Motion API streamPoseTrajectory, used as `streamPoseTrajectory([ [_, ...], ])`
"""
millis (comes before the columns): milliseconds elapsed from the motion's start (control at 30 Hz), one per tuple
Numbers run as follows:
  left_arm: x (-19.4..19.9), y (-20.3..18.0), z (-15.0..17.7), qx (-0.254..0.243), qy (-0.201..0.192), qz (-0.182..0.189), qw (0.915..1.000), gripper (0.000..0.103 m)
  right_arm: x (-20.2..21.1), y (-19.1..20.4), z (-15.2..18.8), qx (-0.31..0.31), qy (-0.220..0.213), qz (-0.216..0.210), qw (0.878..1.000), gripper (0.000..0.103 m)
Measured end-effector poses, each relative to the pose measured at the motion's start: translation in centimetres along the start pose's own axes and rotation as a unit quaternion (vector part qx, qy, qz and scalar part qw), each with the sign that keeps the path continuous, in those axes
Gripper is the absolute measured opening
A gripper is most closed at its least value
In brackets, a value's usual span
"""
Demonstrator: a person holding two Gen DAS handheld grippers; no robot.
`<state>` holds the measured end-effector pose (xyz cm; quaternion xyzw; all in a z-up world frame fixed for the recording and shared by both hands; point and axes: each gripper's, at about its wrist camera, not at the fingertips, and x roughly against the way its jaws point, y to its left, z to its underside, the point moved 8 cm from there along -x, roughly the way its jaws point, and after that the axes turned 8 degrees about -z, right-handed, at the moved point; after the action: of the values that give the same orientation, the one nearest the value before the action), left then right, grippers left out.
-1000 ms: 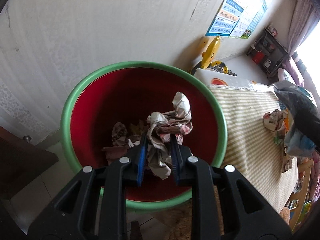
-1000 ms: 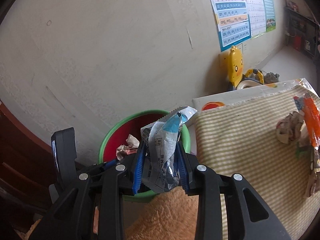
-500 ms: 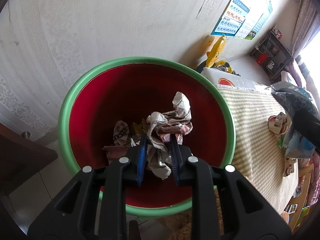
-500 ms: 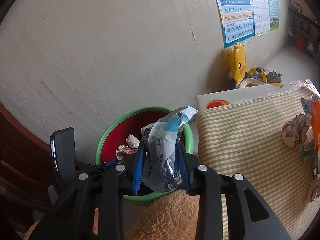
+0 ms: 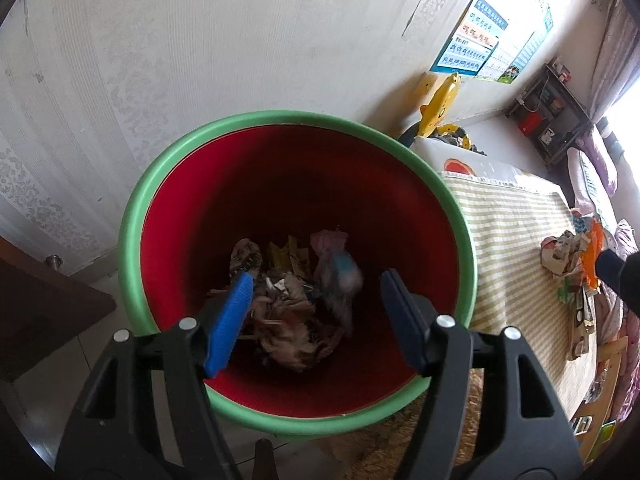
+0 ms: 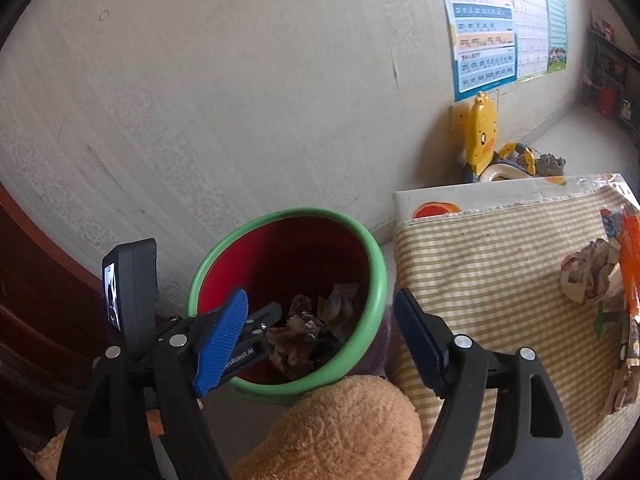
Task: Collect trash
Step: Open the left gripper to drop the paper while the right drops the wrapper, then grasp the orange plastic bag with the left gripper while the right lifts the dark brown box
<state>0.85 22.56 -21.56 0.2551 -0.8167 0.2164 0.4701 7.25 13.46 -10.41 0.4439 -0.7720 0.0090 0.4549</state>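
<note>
A: Dropped since a second ago: crumpled paper (image 5: 288,320) and blue-white wrapper (image 5: 340,276), both out of the grippers, now down in the bin (image 5: 160,184).

B: Left gripper (image 5: 316,312) opening, holding nothing, directly above the bin. Right gripper (image 6: 320,328) opening too, empty. More trash (image 6: 592,276) on the worktop (image 6: 480,264), right of it.

A pale, faintly patterned wall (image 6: 240,100) is seen behind, with bright charts (image 6: 504,24) pinned to it. A yellow duck-shaped toy (image 6: 482,136) is propped at the wall's foot. Dark wooden furniture (image 5: 36,312) is glimpsed at the left. A dark shelf unit (image 5: 548,116) is set in the far corner, where strong daylight is let in.
</note>
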Motion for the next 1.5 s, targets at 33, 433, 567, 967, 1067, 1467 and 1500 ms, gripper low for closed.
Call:
streamPoseTrajectory([
  [33, 0.1, -0.1, 0.0, -0.001, -0.001, 0.001, 1.0, 0.064, 0.4, -0.6, 0.2, -0.01, -0.003, 0.001, 1.0, 0.074],
  [433, 0.6, -1.6, 0.1, -0.023, -0.005, -0.002, 0.9997, 0.064, 9.7, -20.5, 3.4, -0.171, -0.071, 0.186, 0.965, 0.074],
  [567, 1.1, -3.1, 0.1, -0.041, -0.008, 0.001, 0.9991, 0.064, 12.2, -28.2, 6.7, -0.233, -0.052, 0.257, 0.937, 0.076],
  [967, 3.6, -11.8, 1.5, -0.137, -0.023, 0.03, 0.9899, 0.064, 11.5, -32.4, 12.0, -0.284, -0.019, 0.196, 0.938, 0.042],
  [1067, 4.1, -15.1, 1.9, -0.168, -0.026, 0.048, 0.9843, 0.064, 13.5, -30.2, 13.7, -0.277, -0.035, 0.175, 0.944, 0.042],
  [1467, 5.0, -32.7, 3.1, -0.229, -0.005, 0.161, 0.96, 0.064, 18.0, -27.1, 19.9, -0.3, -0.082, 0.173, 0.934, 0.043],
  [1500, 4.9, -34.3, 3.1, -0.228, -0.002, 0.17, 0.9586, 0.064, 18.0, -26.9, 20.0, -0.296, -0.085, 0.173, 0.936, 0.044],
])
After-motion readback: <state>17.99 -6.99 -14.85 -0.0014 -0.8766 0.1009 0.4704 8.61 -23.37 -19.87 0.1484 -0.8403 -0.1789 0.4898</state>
